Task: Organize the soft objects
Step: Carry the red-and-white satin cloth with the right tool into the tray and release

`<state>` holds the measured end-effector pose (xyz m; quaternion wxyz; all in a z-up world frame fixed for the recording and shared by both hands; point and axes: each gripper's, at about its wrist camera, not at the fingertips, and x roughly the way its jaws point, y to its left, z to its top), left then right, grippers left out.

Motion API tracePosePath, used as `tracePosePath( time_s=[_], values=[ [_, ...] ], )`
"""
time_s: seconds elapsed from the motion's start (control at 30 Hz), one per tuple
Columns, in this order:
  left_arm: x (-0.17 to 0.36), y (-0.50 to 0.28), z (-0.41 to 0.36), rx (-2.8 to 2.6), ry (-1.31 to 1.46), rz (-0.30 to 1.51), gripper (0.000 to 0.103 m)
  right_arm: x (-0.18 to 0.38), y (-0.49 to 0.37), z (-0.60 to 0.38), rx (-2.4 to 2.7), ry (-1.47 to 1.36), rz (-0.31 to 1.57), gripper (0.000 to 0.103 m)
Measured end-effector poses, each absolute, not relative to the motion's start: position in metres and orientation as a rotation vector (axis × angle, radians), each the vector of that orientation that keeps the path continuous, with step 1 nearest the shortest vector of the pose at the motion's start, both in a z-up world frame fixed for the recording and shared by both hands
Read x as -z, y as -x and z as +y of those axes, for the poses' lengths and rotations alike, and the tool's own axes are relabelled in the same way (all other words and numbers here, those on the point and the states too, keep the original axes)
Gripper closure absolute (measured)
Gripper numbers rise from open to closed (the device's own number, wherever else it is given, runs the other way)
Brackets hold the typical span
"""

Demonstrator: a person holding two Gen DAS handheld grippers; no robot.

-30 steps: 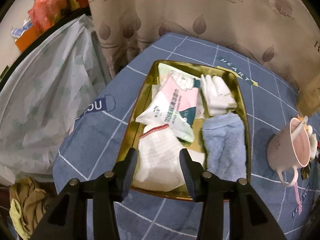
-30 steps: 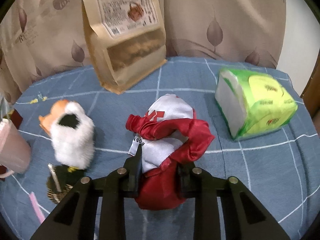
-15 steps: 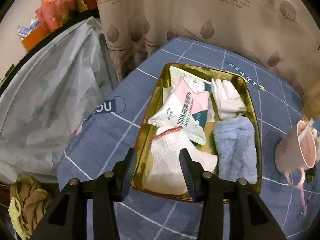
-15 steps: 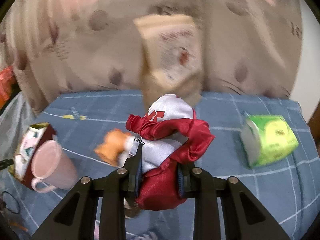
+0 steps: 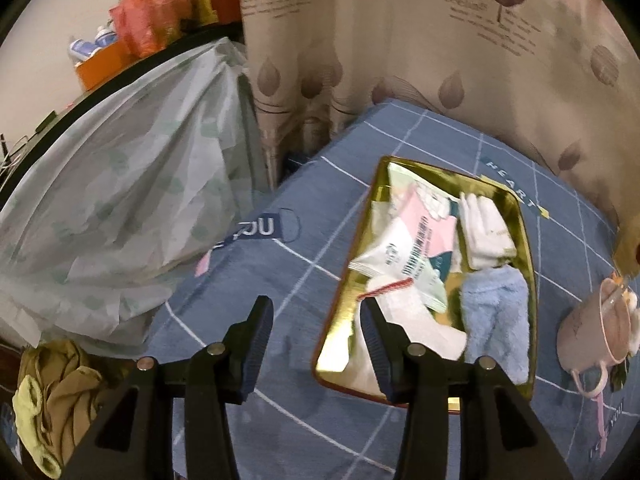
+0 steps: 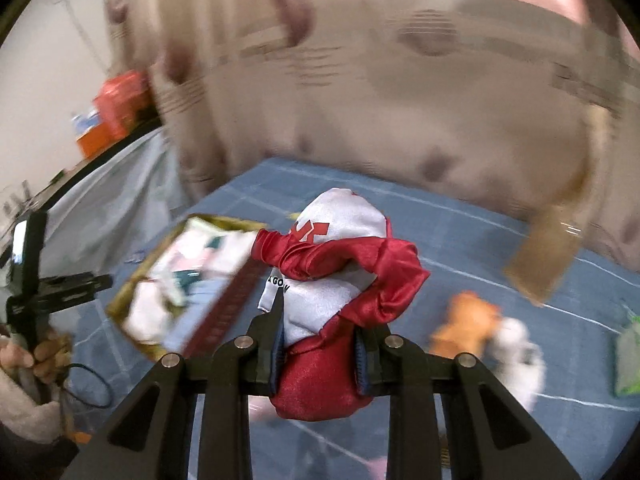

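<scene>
Red-and-white satin pouch (image 6: 334, 276) sits clamped between the two fingers of the right gripper (image 6: 320, 344), lifted clear of the blue grid-patterned counter (image 6: 480, 240) (its lower red half bulges below the fingers, its white upper half shows red lettering). Left of the pouch in the right wrist view lies the gold tray (image 6: 128, 300), blurred by motion; right of it, on the counter, are an orange-and-white plush toy (image 6: 480, 320) and part of a green tissue pack (image 6: 628, 352), and a brown paper bag (image 6: 548, 248) stands near the curtain (image 6: 400, 80). The left gripper (image 5: 316, 320) hangs over the counter with its fingers (image 5: 260, 328) spread apart and holding nothing; its right finger overlaps the near left corner of the gold tray (image 5: 524, 220) in the left wrist view. The tray holds a white knitted sock with a red cuff (image 5: 408, 320), a light-blue fluffy cloth (image 5: 496, 320), a pink-and-white wipes packet (image 5: 412, 248) and folded white socks (image 5: 486, 232), all touching or overlapping one another. A pink mug (image 5: 592, 332) stands on the counter to the right of the tray, apart from it. A pale plastic sheet (image 5: 120, 200) drapes over furniture to the left of the counter.
</scene>
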<state>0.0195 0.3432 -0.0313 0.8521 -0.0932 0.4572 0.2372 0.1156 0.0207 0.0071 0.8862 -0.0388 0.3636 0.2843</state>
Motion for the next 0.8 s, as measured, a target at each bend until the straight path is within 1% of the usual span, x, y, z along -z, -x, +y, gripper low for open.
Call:
tracePosePath(
  time_s=[0.17, 0.4, 0.67, 0.7, 0.77, 0.8],
  values=[
    [0.026, -0.014, 0.354, -0.522, 0.222, 0.948, 0.057, 0.007, -0.115, 0.087, -0.698, 0.125, 0.792, 0.078],
    [0.027, -0.013, 0.366, -0.536, 0.242, 0.945, 0.056, 0.028, -0.128, 0.154, -0.762, 0.128, 0.843, 0.077],
    [0.032, -0.012, 0.376, -0.540, 0.261, 0.957, 0.056, 0.042, -0.145, 0.195, -0.757, 0.126, 0.877, 0.074],
    [0.032, -0.012, 0.377, -0.541, 0.264, 0.957, 0.056, 0.043, -0.147, 0.199, -0.759, 0.127, 0.880, 0.073],
    [0.032, -0.012, 0.376, -0.540, 0.265, 0.956, 0.056, 0.045, -0.147, 0.205, -0.753, 0.143, 0.879, 0.067],
    [0.032, -0.012, 0.376, -0.539, 0.265, 0.957, 0.056, 0.045, -0.147, 0.206, -0.752, 0.150, 0.879, 0.057]
  ],
)
